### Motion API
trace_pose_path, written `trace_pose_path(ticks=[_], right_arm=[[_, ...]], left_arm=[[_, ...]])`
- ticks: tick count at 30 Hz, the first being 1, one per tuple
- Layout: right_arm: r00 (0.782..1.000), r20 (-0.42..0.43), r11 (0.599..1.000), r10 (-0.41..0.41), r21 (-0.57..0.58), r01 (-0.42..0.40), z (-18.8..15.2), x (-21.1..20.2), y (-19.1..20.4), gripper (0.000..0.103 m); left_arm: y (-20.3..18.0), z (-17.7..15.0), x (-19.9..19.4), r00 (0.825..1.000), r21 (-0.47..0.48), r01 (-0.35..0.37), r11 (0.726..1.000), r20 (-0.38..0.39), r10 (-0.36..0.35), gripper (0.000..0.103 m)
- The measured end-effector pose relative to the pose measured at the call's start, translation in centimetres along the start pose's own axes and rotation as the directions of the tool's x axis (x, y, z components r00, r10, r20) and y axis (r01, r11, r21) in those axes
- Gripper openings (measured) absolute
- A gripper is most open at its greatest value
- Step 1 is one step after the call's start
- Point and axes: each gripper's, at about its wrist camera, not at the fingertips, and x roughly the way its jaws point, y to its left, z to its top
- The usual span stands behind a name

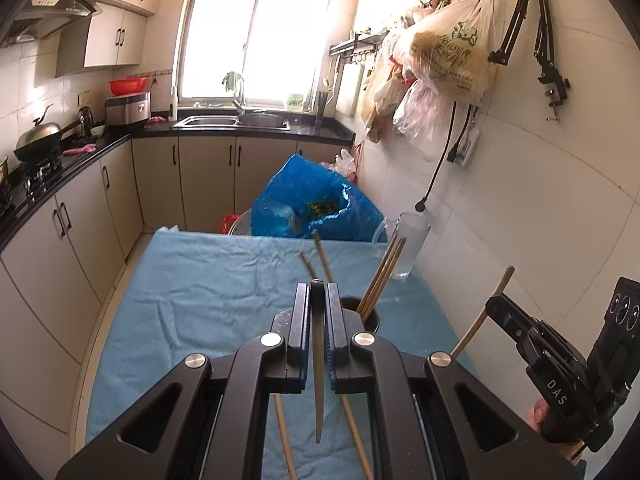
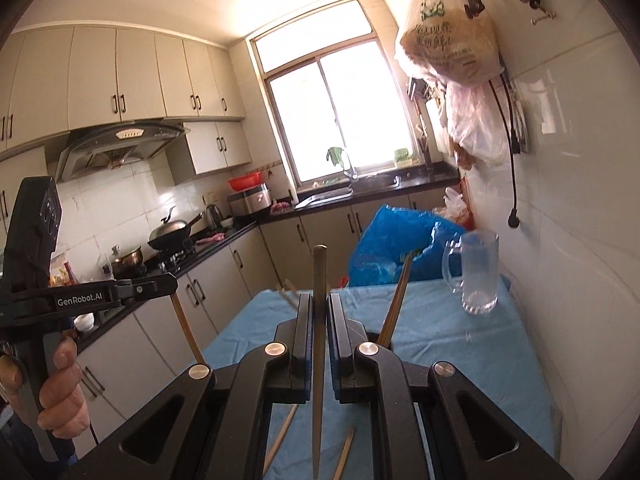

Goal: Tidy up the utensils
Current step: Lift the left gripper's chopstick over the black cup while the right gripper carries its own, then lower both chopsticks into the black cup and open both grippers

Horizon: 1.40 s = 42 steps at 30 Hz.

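Observation:
My left gripper [image 1: 318, 290] is shut on a dark chopstick [image 1: 318, 380] that runs lengthwise between its fingers, above the blue cloth [image 1: 200, 300]. Just right of it stands a black holder cup [image 1: 372, 320] with two chopsticks [image 1: 382, 276] leaning in it. My right gripper [image 2: 320, 300] is shut on another chopstick [image 2: 320, 272], whose end sticks up past the fingertips. Each gripper also shows from the side in the other view: right gripper [image 1: 496, 308], left gripper [image 2: 173, 283]. Several loose chopsticks [image 1: 284, 432] [image 2: 282, 436] lie on the cloth.
A clear glass mug [image 2: 476, 276] stands at the table's far right by the tiled wall. A blue plastic bag [image 1: 316, 204] sits beyond the table's far edge. Kitchen counters with a wok [image 1: 40, 140] run along the left. Plastic bags [image 1: 448, 52] hang on the wall.

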Motion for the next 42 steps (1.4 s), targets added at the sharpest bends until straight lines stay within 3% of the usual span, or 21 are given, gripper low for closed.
trace_pose_path(ticks=[11,20,30,42], right_arm=[[0.993,0.098,0.998,-0.066,0.018,0.065,5.7,1.2,-1.8,0.008],[0.988,0.123,0.995,-0.097,0.032,0.094,8.8,4.3,-2.7,0.008],[0.991,0.027,0.990,-0.134,0.048,0.133,7.0,11.4,-5.0,0.008],[0.989,-0.062,0.989,-0.136,0.052,0.139,4.2,14.4,-6.7,0.008]], left_arm=[[-3.9,6.4,0.9,0.995,0.047,0.021,0.999,0.092,-0.026,0.006],[-5.0,9.2,3.8,0.990,0.032,0.029,0.999,0.135,-0.033,0.006],[-4.0,8.2,9.3,0.996,0.000,0.009,1.000,0.086,-0.009,0.006],[-2.1,5.4,14.0,0.999,-0.039,0.021,0.999,-0.026,-0.022,0.006]])
